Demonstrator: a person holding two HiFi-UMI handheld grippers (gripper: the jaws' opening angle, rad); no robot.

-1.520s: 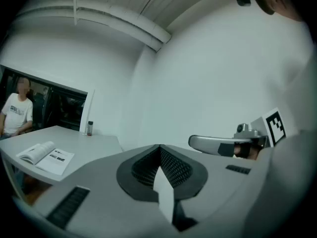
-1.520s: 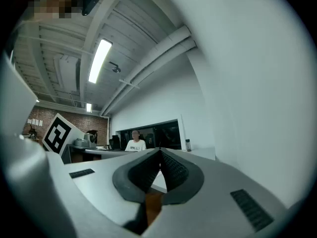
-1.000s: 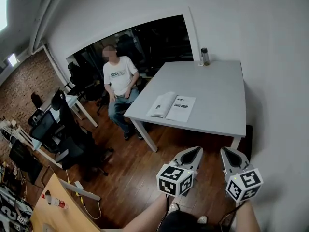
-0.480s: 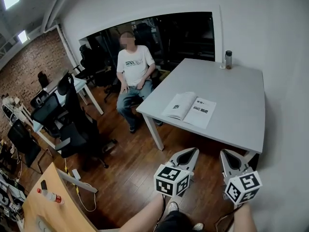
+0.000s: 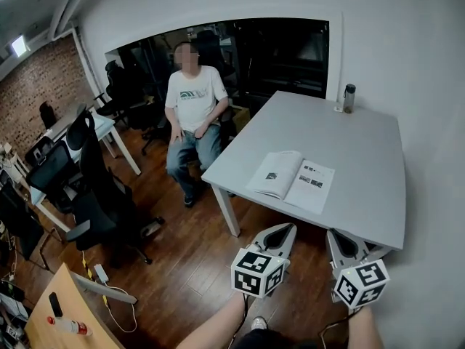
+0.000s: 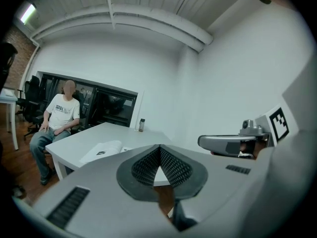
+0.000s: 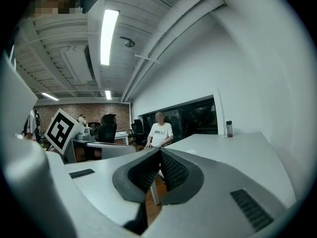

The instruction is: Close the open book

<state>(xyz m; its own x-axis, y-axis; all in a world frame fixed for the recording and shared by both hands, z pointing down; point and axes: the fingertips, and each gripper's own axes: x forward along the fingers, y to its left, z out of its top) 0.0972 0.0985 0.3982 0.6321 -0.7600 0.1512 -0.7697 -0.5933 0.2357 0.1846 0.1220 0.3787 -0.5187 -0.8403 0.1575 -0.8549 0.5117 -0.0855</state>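
An open book (image 5: 292,180) lies flat near the front left corner of a white table (image 5: 363,187), pages up; it shows also in the left gripper view (image 6: 104,150). My left gripper (image 5: 289,229) and right gripper (image 5: 336,235) hang side by side over the wooden floor, short of the table's near edge. Both are shut with nothing between the jaws. In the left gripper view the pads meet at the tip (image 6: 159,147); the right gripper (image 7: 159,150) looks along the table's edge.
A person in a white shirt (image 5: 190,115) sits on a chair left of the table. A dark bottle (image 5: 349,97) stands at the table's far edge by the wall. Black office chairs (image 5: 94,195) and desks (image 5: 62,318) stand at the left.
Both grippers and the camera have moved toward the table: the table and book now sit nearer and lower in the head view. Both grippers stay shut.
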